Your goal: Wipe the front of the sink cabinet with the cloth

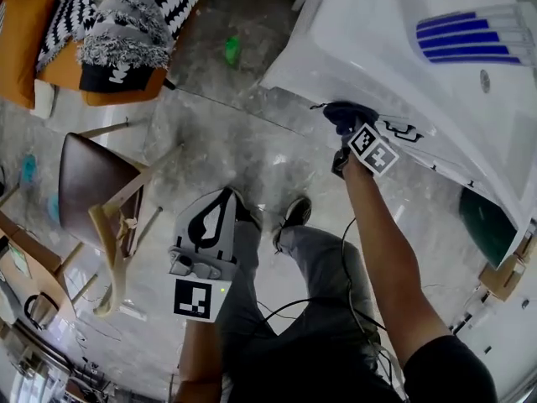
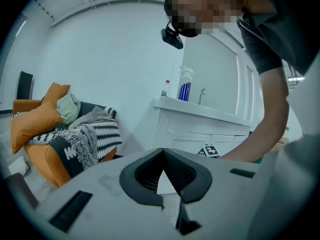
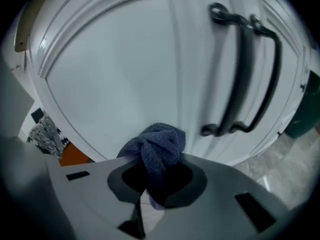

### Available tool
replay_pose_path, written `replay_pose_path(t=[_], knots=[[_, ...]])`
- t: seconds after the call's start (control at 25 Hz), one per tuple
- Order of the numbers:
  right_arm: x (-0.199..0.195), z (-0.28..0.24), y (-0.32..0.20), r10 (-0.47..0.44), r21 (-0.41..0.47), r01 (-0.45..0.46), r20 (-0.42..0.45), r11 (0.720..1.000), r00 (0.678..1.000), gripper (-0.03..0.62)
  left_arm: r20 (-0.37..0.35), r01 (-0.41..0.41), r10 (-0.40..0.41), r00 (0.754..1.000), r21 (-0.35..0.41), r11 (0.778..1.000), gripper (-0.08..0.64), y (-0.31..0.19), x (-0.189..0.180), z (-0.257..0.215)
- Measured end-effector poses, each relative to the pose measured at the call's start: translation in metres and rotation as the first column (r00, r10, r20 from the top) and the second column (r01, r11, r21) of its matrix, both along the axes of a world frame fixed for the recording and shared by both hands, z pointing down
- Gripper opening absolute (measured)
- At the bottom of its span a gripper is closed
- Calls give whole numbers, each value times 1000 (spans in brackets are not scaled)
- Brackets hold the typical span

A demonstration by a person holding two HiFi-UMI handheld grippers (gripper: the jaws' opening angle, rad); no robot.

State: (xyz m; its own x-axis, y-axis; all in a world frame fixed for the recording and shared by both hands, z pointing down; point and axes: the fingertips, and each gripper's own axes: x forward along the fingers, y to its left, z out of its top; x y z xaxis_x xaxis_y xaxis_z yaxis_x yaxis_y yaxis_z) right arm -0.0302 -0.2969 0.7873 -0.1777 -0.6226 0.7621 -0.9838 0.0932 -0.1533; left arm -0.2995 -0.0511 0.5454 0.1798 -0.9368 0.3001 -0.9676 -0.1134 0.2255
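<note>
Dark blue terry cloth (image 3: 157, 146), a single piece, is bunched into a knotted wad and pinched between the jaws of the right gripper (image 3: 156, 179). The front of the wad looks to be pressed against a white panelled door (image 3: 110, 79) on the front of the white sink cabinet (image 1: 369, 49), just left of the door's edge. Two black bar handles (image 3: 240, 69) stand upright side by side to the right of the cloth, clear of it.

The left gripper (image 1: 208, 229) hangs low by the person's legs, well away from the cabinet. Its jaws are pressed together with nothing between them.

I'd judge the cloth soft, light and floppy: it will squash flat under pressure and drag rather than slide on the paint. The bunched middle is the right place to hold it, as it is held here, so that a pad of fabric stands ahead of the hard jaw tips. If the wad works loose, plastic could scrape the door.

I count one cloth, two grippers, two handles and one wooden chair (image 1: 92, 175) behind the person.
</note>
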Motion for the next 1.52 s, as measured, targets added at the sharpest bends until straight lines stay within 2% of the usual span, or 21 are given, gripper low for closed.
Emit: replay_pose_path(t=[0.08,0.16,0.28,0.4,0.48,0.56,0.68,0.8,0.88,0.96,1.04,1.16,1.28,1.32,1.4,1.52], knots=[[25,12,-2,-37,23,39,-88,999,995,48,-51,38,-38,998,-3,999,4,-3,0,15],[16,31,0,-119,31,124,-140,992,983,48,-115,92,-90,989,11,996,4,-8,-2,28],[-32,72,5,-161,10,162,-97,987,982,48,-134,120,-114,984,32,992,3,-9,1,48],[-87,106,10,-176,6,176,-19,984,984,48,-120,111,-110,987,-1,994,5,3,3,78],[-120,117,14,-247,33,246,20,969,969,48,-119,125,-127,985,-17,992,4,10,-2,94],[-133,121,13,-298,61,295,38,954,954,48,-122,139,-140,983,-18,990,5,11,-6,102],[-99,132,11,-282,53,281,2,958,959,48,-119,134,-134,984,-12,991,4,11,-2,104],[-20,148,6,-158,-5,158,-87,987,984,48,-122,111,-110,986,-5,994,4,8,5,104],[20,156,2,-110,-41,105,-128,994,986,48,-118,89,-89,989,-9,996,4,7,11,106],[24,160,2,-109,-69,101,-122,992,987,48,-115,75,-77,990,-22,997,5,7,13,110],[-2,162,4,-112,-95,105,-66,990,992,48,-117,70,-73,990,-25,997,5,5,13,112],[-65,144,7,-151,-91,153,37,984,988,48,-111,63,-65,992,-23,998,4,2,15,104],[-110,95,10,-206,-40,211,104,977,973,48,-112,53,-55,992,-25,998,4,2,19,81],[-113,77,10,-220,-20,223,99,975,971,48,-116,49,-52,992,-24,998,4,3,19,70],[-108,39,11,-280,46,278,29,959,960,48,-124,41,-43,991,-22,999,4,7,20,44],[-98,-32,25,-428,157,443,-120,883,896,48,-126,-2,0,992,-15,1000,3,14,24,1]])
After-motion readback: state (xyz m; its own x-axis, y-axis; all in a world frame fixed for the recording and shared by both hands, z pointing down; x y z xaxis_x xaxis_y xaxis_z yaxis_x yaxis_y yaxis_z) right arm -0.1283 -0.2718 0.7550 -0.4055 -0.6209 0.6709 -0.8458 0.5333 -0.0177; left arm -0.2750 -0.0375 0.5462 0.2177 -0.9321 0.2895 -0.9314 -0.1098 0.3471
